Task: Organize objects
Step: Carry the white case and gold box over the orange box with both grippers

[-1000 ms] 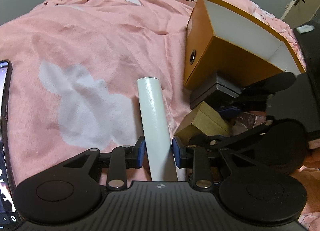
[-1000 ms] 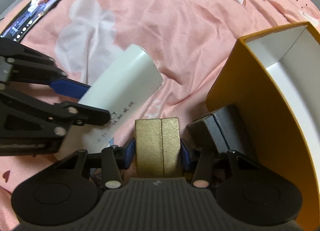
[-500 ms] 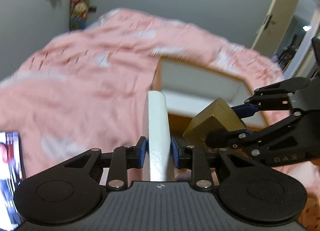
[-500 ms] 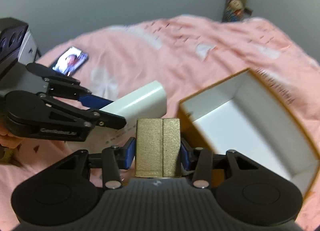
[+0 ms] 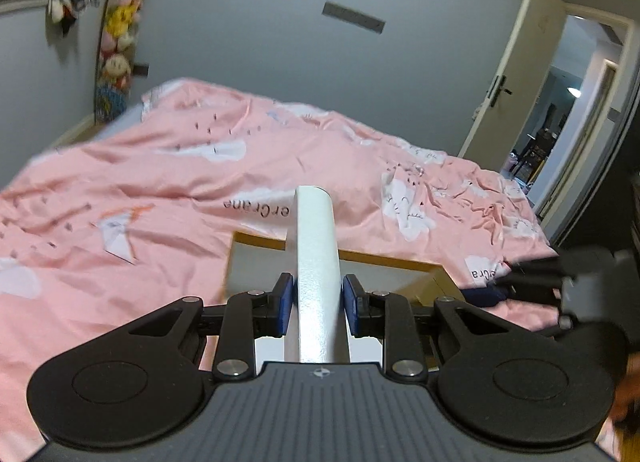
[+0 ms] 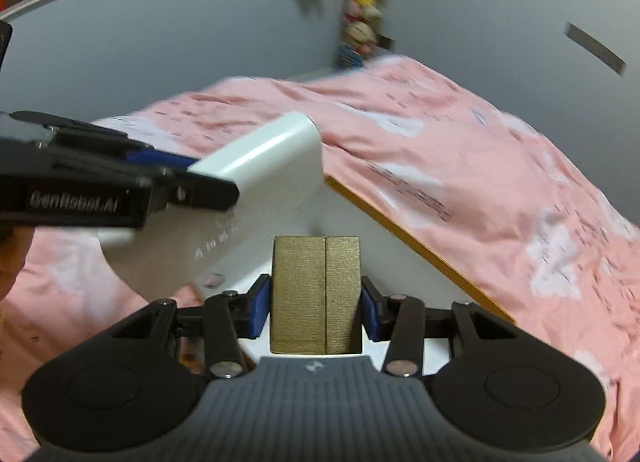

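Holding the white box (image 5: 316,262) clamped in your left gripper (image 5: 316,304) and the gold box (image 6: 316,294) in your right gripper (image 6: 316,312), you carry both above the orange tray (image 5: 384,258) on the pink bedspread (image 5: 160,182), presumably positioned to lower them inside.

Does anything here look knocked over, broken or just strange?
Nothing looks broken or spilled. The left gripper clamps a white tube and the right gripper a gold box, both above the open orange box on the rumpled pink bedspread.
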`<state>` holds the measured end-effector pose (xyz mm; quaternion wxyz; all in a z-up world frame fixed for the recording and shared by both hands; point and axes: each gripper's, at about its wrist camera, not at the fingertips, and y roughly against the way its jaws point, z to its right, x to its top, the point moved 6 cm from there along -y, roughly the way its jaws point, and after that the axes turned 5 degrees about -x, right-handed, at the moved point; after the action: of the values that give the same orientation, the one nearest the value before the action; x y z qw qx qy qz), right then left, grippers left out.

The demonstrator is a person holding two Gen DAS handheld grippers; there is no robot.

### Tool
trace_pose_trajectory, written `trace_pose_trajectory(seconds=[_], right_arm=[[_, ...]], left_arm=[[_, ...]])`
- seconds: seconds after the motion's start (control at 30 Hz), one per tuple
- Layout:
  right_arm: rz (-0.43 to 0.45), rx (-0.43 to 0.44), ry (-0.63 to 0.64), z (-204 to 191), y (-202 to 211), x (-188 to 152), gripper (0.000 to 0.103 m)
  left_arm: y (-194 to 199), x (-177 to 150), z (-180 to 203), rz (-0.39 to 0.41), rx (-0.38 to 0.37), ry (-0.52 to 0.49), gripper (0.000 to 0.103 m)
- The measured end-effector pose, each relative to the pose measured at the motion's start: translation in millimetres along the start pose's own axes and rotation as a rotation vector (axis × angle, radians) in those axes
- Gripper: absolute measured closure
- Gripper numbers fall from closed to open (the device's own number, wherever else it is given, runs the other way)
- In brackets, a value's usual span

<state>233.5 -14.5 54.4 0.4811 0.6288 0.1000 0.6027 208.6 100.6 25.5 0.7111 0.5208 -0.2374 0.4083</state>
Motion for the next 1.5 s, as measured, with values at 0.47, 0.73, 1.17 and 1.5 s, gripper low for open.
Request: trace_pose_trajectory(seconds=[0.47, 0.73, 1.17, 1.5], right_arm=[[-0.187, 0.062, -0.258, 42, -112, -39, 0.056], [-0.218, 0.107, -0.285, 33, -131, -49, 0.056], [-0.239, 0.134, -0.301, 20, -131, -53, 0.056], [-0.211, 0.173, -0.327, 15, -129, -41, 0.056]], left_arm=[[-112, -46, -18, -0.198, 0.07, 0.053, 0.073], [-125, -73, -29, -0.298, 0.092, 0.052, 0.073], [-122, -83, -32, -0.405, 0.229, -0.079, 0.072], [-97, -55, -29, -0.274, 0.337, -0.198, 0.07]])
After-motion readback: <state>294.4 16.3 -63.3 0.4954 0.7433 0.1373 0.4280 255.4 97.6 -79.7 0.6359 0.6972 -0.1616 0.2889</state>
